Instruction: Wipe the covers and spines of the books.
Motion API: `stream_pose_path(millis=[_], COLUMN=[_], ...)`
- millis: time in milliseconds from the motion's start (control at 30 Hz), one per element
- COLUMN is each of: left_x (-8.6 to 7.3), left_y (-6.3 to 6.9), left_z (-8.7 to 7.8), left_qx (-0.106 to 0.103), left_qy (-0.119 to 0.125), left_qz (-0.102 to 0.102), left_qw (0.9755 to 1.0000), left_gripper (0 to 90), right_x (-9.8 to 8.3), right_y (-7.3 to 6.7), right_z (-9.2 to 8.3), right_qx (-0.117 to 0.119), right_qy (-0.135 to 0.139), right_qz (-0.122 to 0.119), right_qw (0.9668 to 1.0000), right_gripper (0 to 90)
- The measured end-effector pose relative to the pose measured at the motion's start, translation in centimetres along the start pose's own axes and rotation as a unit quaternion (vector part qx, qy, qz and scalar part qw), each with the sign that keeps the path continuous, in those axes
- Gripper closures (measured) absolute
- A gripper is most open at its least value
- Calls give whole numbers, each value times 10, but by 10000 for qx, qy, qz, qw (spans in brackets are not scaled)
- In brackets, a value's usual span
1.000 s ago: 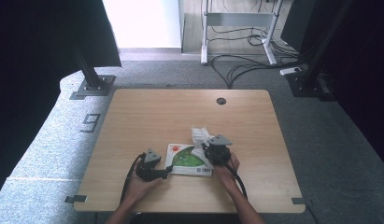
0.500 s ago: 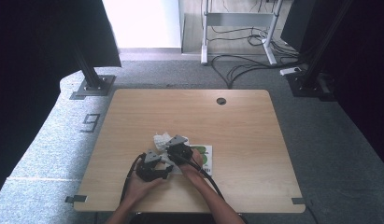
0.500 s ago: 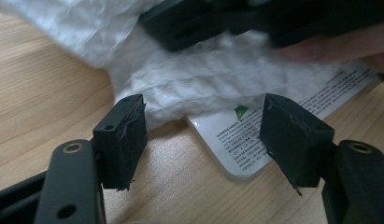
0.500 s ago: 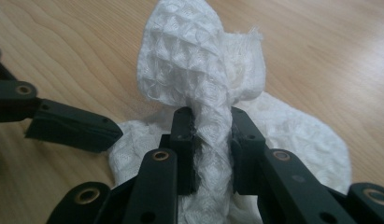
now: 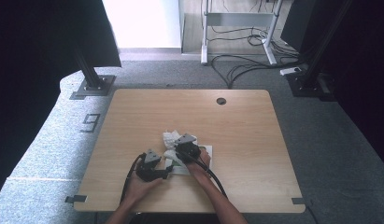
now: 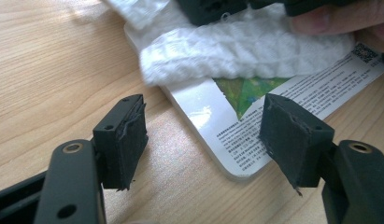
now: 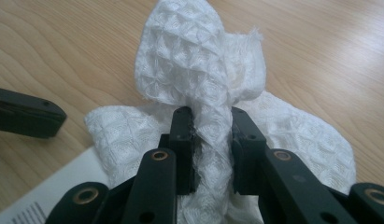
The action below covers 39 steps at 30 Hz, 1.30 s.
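Note:
A flat printed card (image 5: 204,153) lies on the wooden table (image 5: 133,116) near the front edge. A white waffle-weave cloth (image 5: 172,139) is bunched over the card's left part. My right gripper (image 5: 179,150) is shut on a twisted fold of the cloth (image 7: 199,60), pinched between its pads (image 7: 212,121), and the rest of the cloth spreads below onto the card (image 7: 49,196). My left gripper (image 5: 169,171) rests low on the table, left of the card. Its jaws stand open (image 6: 203,135), with the card's rounded corner (image 6: 203,107) just ahead of them and touched by neither pad. The cloth (image 6: 236,46) lies beyond.
A round cable hole (image 5: 221,101) sits near the table's far edge. Grey carpet surrounds the table, with a black stand foot (image 5: 94,86) at the back left, a white desk frame (image 5: 236,28) with cables behind, and a "9" marker (image 5: 89,122) on the floor.
My right gripper has dragged the cloth leftward across the card, from its right end to its left end. The left gripper has stayed put.

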State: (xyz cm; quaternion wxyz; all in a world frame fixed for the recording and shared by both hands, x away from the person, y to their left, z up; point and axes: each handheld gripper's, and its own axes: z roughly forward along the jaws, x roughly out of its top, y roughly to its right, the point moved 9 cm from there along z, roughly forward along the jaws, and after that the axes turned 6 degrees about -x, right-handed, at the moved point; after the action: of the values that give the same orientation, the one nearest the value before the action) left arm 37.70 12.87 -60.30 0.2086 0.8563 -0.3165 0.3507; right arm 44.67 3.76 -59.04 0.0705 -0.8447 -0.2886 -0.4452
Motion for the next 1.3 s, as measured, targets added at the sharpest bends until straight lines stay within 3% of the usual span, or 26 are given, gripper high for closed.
stream_pose_path(millis=[367,700,933,1033,1133,1167,1200,1300], left_x=[0,0,0,0,0,0,0,0], left_y=[0,0,0,0,0,0,0,0], left_z=[0,0,0,1,1,1,1,0], left_qx=[-12,-17,-13,-50,-53,-53,-39,-13], left_qy=[-3,-4,-7,-6,2,2,2,12], left_qz=[-26,-34,-32,-64,-63,-63,-60,-35], left_qw=[10000,10000,10000,10000,10000,10000,10000,10000], left_gripper=[317,317,316,315,315,315,315,315], right_x=[-17,-49,-66,-57,-37,-37,-25,-15], right_y=[28,60,80,71,37,37,9,-18], right_z=[-19,-53,-71,-75,-73,-73,-66,-51], right_qx=[-202,-484,-661,-538,-151,-151,148,388], right_qy=[-14,66,26,143,306,306,299,206], right_qz=[219,327,547,521,240,240,36,-180], right_qw=[9996,9983,9963,9971,9991,9991,9994,9989], right_gripper=[726,723,726,728,729,729,730,729])
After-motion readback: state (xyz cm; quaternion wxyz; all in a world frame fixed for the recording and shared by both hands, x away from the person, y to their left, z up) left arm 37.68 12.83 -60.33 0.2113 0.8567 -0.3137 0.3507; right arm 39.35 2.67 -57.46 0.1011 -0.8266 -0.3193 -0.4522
